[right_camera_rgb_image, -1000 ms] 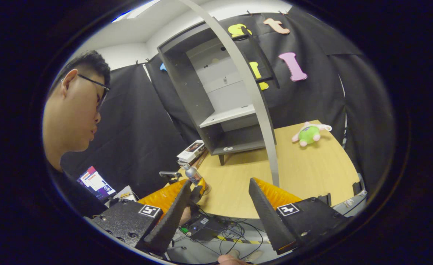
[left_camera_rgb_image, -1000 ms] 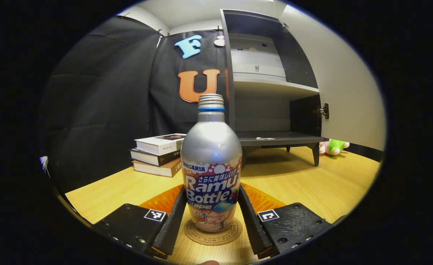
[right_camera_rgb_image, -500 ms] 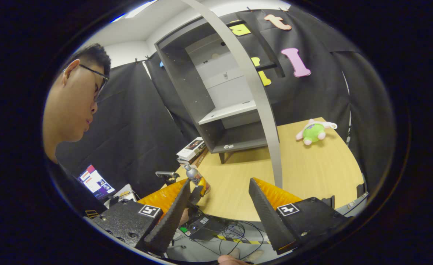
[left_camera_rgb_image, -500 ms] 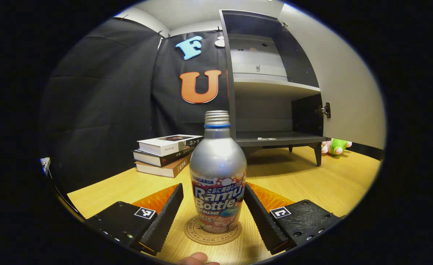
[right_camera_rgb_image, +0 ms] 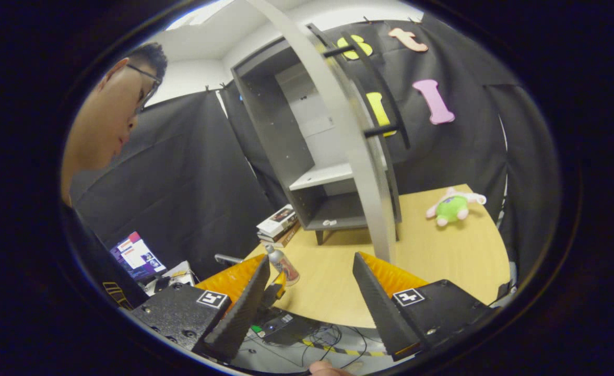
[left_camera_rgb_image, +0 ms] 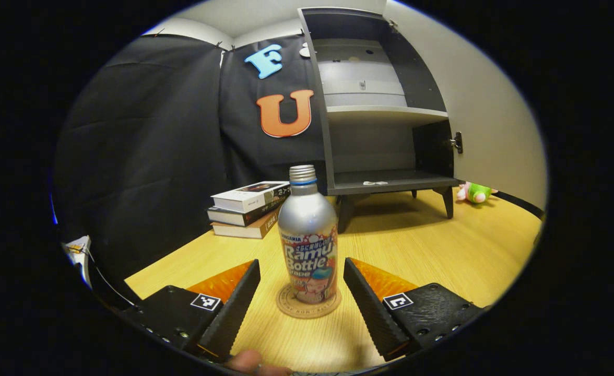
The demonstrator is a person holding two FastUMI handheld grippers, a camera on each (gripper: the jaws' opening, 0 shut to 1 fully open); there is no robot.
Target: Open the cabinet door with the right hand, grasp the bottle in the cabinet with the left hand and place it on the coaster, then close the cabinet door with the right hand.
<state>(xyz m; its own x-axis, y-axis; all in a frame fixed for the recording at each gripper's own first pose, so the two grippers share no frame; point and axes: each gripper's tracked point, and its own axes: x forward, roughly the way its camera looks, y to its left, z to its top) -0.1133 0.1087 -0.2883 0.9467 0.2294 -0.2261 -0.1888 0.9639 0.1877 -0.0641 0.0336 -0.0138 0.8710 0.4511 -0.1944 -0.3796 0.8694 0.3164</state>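
Note:
A silver bottle [left_camera_rgb_image: 307, 235] with a printed label stands upright on a round cork coaster [left_camera_rgb_image: 308, 307] on the wooden table. My left gripper [left_camera_rgb_image: 302, 297] is open, its fingers on either side of the bottle and clear of it. The dark cabinet [left_camera_rgb_image: 380, 109] stands behind with its pale door [left_camera_rgb_image: 489, 115] swung wide. In the right gripper view my right gripper [right_camera_rgb_image: 309, 292] is open with nothing between its fingers, near the table's front edge, and the door [right_camera_rgb_image: 359, 156] shows edge-on just ahead with its bar handle [right_camera_rgb_image: 377, 89]. The bottle [right_camera_rgb_image: 283, 263] is small at the left.
A stack of books [left_camera_rgb_image: 249, 206] lies left of the cabinet. A green plush toy [right_camera_rgb_image: 453, 204] sits on the table's right side. A person [right_camera_rgb_image: 108, 125] leans in at the left. Cables and a device [right_camera_rgb_image: 291, 329] lie below the table edge.
My left gripper has opened, let go of the bottle and drawn back; the bottle stays on the coaster. My right gripper has moved toward the door's edge.

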